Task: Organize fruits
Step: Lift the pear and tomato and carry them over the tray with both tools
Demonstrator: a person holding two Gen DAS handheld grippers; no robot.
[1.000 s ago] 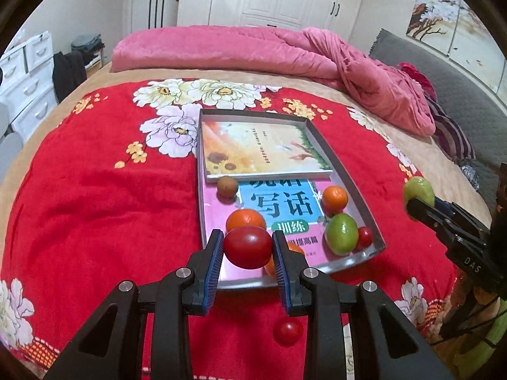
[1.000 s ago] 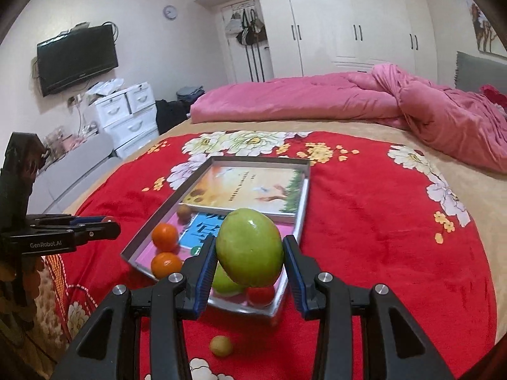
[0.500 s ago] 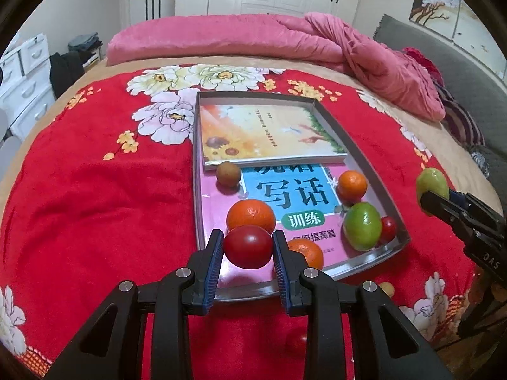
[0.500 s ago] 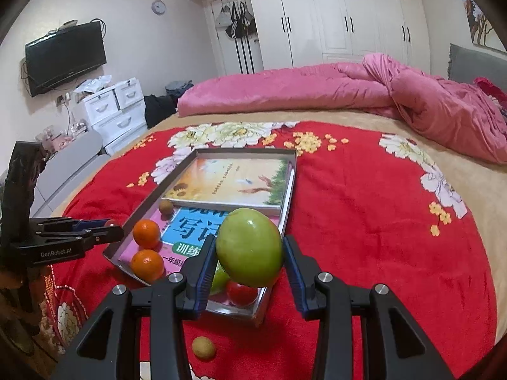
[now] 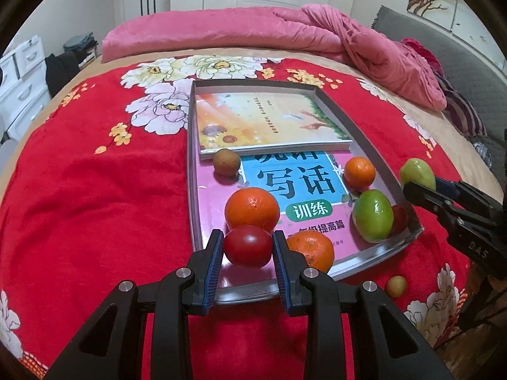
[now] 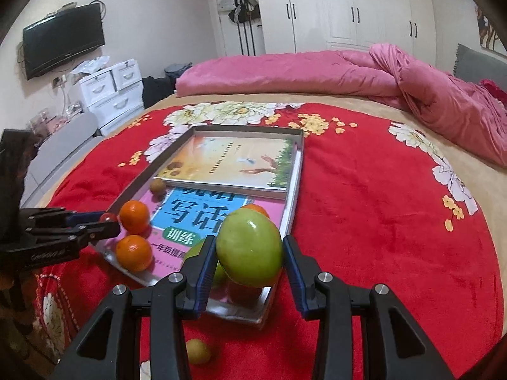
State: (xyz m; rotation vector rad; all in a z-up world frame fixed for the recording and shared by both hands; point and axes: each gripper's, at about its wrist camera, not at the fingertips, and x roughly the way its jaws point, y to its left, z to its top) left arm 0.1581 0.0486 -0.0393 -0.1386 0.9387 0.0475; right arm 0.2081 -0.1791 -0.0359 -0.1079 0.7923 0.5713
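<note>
A grey metal tray (image 5: 364,133) lies on the red floral bedspread, holding two books, several oranges such as this orange (image 5: 252,210), a brown kiwi (image 5: 226,162), a green fruit (image 5: 373,216) and a small red fruit. My left gripper (image 5: 248,250) is shut on a red tomato (image 5: 248,250) over the tray's near left corner. My right gripper (image 6: 248,253) is shut on a green fruit (image 6: 249,249) above the tray's near right corner (image 6: 253,315); it also shows in the left wrist view (image 5: 416,174).
A small yellow fruit (image 5: 396,286) lies on the bedspread just outside the tray's near right corner, also in the right wrist view (image 6: 197,351). A pink duvet (image 5: 253,31) is heaped at the far side. White drawers (image 6: 111,91) stand left of the bed.
Both grippers have moved forward toward the tray with their fruits. The tomato now hangs over the tray's near edge, and the small red fruit on the bedspread has dropped out of the left wrist view.
</note>
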